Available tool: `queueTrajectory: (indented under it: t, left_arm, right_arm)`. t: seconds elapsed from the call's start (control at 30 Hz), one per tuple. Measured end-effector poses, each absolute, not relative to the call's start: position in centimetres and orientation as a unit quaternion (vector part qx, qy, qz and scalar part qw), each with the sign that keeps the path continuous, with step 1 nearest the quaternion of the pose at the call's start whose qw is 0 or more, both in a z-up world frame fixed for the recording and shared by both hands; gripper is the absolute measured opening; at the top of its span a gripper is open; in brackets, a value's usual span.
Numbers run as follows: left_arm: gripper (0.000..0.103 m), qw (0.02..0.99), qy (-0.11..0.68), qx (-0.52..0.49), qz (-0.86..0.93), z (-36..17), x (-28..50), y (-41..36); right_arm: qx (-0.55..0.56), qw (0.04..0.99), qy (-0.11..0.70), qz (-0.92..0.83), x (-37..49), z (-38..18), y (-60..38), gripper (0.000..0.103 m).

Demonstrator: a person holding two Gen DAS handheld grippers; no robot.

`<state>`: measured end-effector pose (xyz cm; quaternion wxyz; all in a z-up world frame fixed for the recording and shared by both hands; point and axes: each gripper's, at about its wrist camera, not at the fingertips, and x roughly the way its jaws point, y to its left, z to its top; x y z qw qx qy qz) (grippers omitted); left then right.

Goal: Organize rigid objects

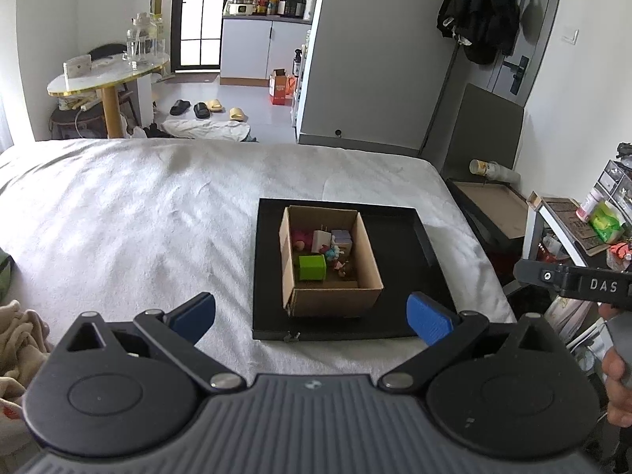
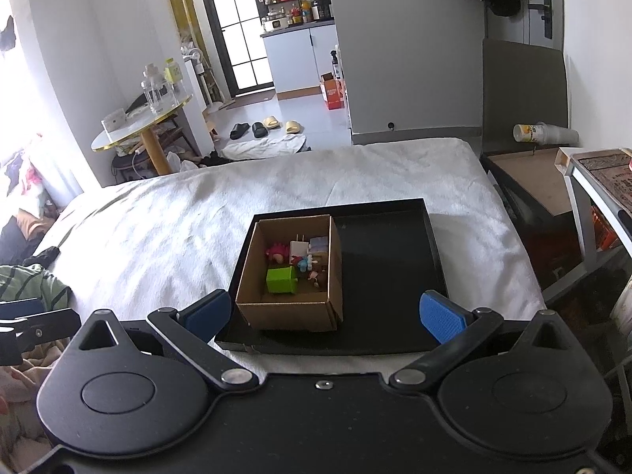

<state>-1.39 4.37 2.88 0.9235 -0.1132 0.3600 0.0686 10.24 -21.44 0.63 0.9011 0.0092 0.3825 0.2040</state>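
An open cardboard box (image 1: pixel 335 300) stands on a black tray (image 1: pixel 395 276) on the white bed. Inside it lie a green block (image 1: pixel 312 267), a white plug charger (image 1: pixel 322 239), a pale lilac box (image 1: pixel 341 237) and small toy figures (image 1: pixel 335 254). The right wrist view shows the same box (image 2: pixel 290 312), tray (image 2: pixel 387 268) and green block (image 2: pixel 281 279). My left gripper (image 1: pixel 312 318) is open and empty, held above the bed in front of the tray. My right gripper (image 2: pixel 326 312) is open and empty, just short of the tray's near edge.
The white bed (image 1: pixel 138 217) stretches to the left. A dark side table (image 1: pixel 493 201) and a shelf with clutter (image 1: pixel 592 221) stand to the right. Clothes (image 2: pixel 31 280) lie at the bed's near left. The other gripper (image 1: pixel 572 282) shows at the right edge.
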Motion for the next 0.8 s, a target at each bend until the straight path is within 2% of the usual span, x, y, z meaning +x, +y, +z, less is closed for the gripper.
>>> queueTrajectory:
  t: [0.8]
  left_arm:
    - [0.102, 0.923, 0.365, -0.106, 0.059, 2.6, -1.12, 3.78]
  right_arm:
    - [0.013, 0.9, 0.386, 0.201, 10.11, 0.3, -21.61, 0.103]
